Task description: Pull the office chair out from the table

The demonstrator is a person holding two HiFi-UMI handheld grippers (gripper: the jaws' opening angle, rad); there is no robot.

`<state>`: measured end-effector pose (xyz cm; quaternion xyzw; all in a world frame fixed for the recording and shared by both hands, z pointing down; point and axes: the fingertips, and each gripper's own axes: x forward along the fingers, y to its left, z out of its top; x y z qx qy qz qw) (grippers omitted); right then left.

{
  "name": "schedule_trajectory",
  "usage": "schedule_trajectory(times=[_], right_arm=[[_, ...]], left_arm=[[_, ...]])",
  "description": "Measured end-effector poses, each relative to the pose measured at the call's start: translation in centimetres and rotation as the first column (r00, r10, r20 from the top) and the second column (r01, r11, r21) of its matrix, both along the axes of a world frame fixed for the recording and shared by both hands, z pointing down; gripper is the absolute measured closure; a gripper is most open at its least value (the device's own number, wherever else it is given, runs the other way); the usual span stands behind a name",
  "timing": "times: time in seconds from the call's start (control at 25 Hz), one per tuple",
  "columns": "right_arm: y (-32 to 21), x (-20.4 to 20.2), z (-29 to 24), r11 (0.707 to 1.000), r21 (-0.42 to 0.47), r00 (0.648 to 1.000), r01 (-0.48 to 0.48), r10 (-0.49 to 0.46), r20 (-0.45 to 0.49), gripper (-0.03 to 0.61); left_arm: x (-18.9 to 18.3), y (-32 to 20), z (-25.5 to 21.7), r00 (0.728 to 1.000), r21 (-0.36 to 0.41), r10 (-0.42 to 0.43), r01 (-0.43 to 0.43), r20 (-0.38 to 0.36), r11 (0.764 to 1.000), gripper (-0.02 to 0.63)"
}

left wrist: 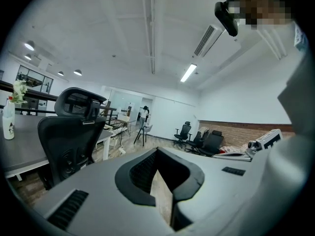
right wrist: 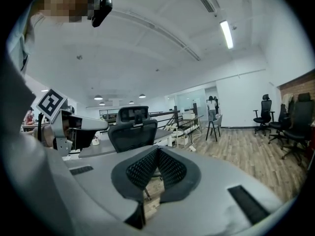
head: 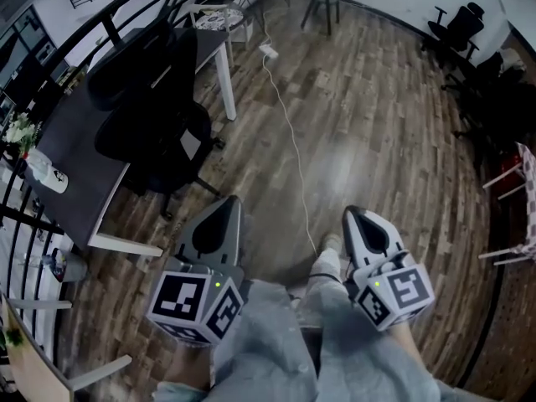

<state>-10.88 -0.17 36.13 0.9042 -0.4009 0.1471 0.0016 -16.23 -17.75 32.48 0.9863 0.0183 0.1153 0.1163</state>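
A black office chair [head: 149,122] with a headrest stands tucked against the long grey table [head: 79,170] at the left of the head view. It also shows in the left gripper view [left wrist: 69,136] and the right gripper view [right wrist: 132,132], some way ahead of both. My left gripper [head: 228,203] is shut and empty, pointing toward the chair from below it. My right gripper [head: 352,214] is likewise shut with nothing in it, further right over the wood floor. Neither touches the chair.
A white cable [head: 289,132] runs across the wood floor from a power strip [head: 269,52]. A white bottle [left wrist: 8,124] and flowers sit on the table. More black chairs [head: 456,23] stand at the far right, and a railing [head: 50,65] runs behind the table.
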Motion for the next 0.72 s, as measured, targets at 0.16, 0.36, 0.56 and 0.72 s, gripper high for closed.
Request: schedule_trajectory(times=[0.16,0.36,0.56,0.72], right_arm=[[-1.4,2.3,0.1,0.998,0.010,0.998,0.067,-0.067,0.011,0.574],[-3.4,6.2,0.5,0.986,0.018,0.986,0.164,-0.164,0.016,0.574],[-4.3,10.8,0.5,0.963,0.009,0.963,0.269,-0.269,0.005,0.574],[-4.5,14.4,-0.3,0.940,0.001,0.940,0.343,-0.343,-0.005,0.574]], left_arm=[[1.6,-0.4,-0.2,0.998,0.004,-0.059,0.059,-0.001,0.998,0.601],[4.2,-0.6,-0.1,0.992,0.027,-0.124,0.123,0.013,0.992,0.601],[7.6,-0.6,0.1,0.976,0.019,-0.215,0.215,0.019,0.976,0.601],[10.2,-0.5,-0.4,0.957,0.007,-0.289,0.289,0.010,0.957,0.601]])
